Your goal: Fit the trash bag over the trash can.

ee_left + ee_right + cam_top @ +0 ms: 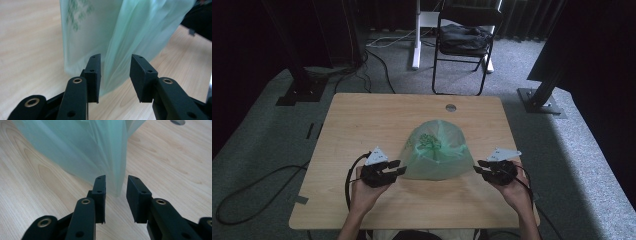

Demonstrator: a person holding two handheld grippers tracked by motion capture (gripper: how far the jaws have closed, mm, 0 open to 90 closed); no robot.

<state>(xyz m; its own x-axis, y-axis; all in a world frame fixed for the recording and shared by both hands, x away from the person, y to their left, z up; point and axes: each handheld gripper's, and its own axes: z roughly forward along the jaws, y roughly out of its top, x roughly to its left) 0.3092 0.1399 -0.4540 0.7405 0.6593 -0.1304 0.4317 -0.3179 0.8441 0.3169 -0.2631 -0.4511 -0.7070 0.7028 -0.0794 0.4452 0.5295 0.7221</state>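
Bag (pixel 438 152) of thin green plastic stands at the centre of the table (pixel 362 125). Left gripper (pixel 399 168) and right gripper (pixel 477 167) flank its lower corners, jaws apart, gripping nothing. With no hold, I think the bag may sag or slide. Its dark green print is too blurred to read.

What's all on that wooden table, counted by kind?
Green plastic bag: 1
Black handheld grippers: 2, the left gripper and the right gripper
Total: 3
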